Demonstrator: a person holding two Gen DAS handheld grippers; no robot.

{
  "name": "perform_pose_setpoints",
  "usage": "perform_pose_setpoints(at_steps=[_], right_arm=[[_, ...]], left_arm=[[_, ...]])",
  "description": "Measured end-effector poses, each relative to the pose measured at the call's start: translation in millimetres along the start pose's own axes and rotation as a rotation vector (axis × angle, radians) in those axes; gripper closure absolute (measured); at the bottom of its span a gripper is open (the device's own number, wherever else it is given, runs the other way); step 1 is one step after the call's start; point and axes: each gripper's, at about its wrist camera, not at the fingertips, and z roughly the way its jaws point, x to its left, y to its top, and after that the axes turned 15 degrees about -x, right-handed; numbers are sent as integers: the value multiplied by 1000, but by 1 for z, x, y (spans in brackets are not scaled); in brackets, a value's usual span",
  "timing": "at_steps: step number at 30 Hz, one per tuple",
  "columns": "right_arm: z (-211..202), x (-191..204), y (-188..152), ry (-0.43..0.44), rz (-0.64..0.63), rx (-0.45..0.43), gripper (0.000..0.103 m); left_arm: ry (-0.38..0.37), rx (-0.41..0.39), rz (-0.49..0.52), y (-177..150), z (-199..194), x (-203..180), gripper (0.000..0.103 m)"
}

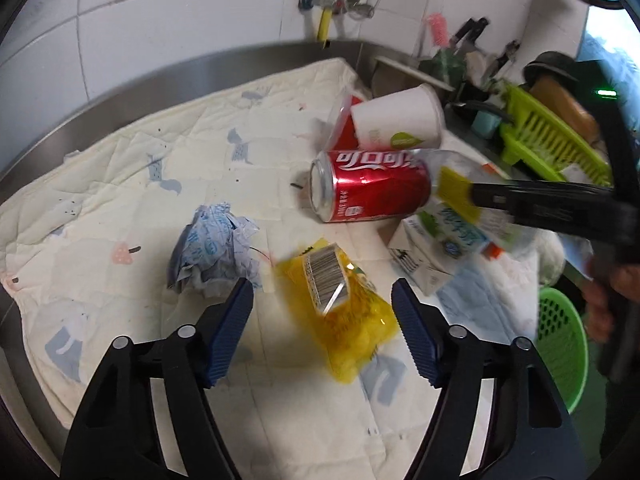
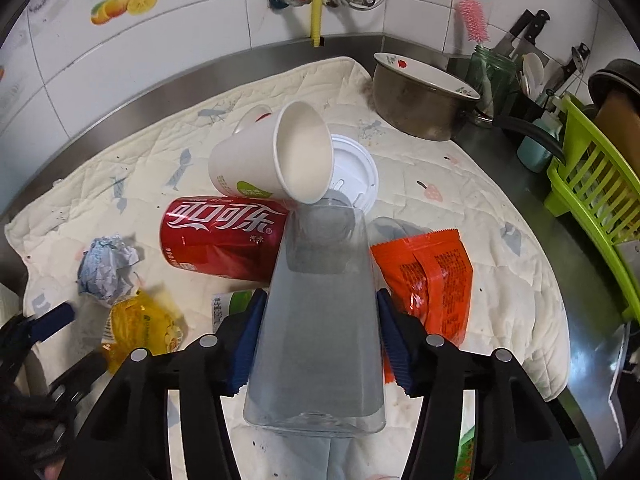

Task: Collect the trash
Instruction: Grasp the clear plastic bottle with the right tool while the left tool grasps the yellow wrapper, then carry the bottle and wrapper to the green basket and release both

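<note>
Trash lies on a quilted white cloth (image 1: 132,184). My left gripper (image 1: 322,300) is open around a yellow snack wrapper (image 1: 344,320), with a crumpled blue-white paper ball (image 1: 212,248) just left of it. A red cola can (image 1: 372,188) lies on its side beyond, with a white paper cup (image 1: 400,120) behind it. My right gripper (image 2: 320,300) is shut on a clear plastic cup (image 2: 320,320), held above the cloth. Below it lie the cola can (image 2: 224,236), the paper cup (image 2: 276,156), a white lid (image 2: 356,176) and an orange wrapper (image 2: 428,276). The right gripper also shows in the left wrist view (image 1: 460,196).
A steel pot (image 2: 420,96) stands at the cloth's far right corner. A green dish rack (image 2: 596,200) and knives (image 2: 524,32) are on the right. A green basket (image 1: 560,340) sits low at the right. A white carton (image 1: 424,260) lies near the can. A tiled wall is behind.
</note>
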Motion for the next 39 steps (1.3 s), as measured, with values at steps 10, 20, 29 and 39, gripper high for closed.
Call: perform_pose_setpoints(at_steps=[10, 20, 29, 39], right_arm=[[-41, -9, -7, 70, 59, -64, 51], [-97, -16, -29, 142, 113, -138, 51], [-186, -52, -77, 116, 159, -227, 51], [-153, -149, -222, -149, 290, 71, 51]], left_arm=[[-73, 138, -203, -12, 45, 24, 46], [-155, 111, -215, -15, 31, 19, 86], [-222, 51, -146, -11, -20, -2, 86], [-395, 42, -29, -15, -48, -91, 86]])
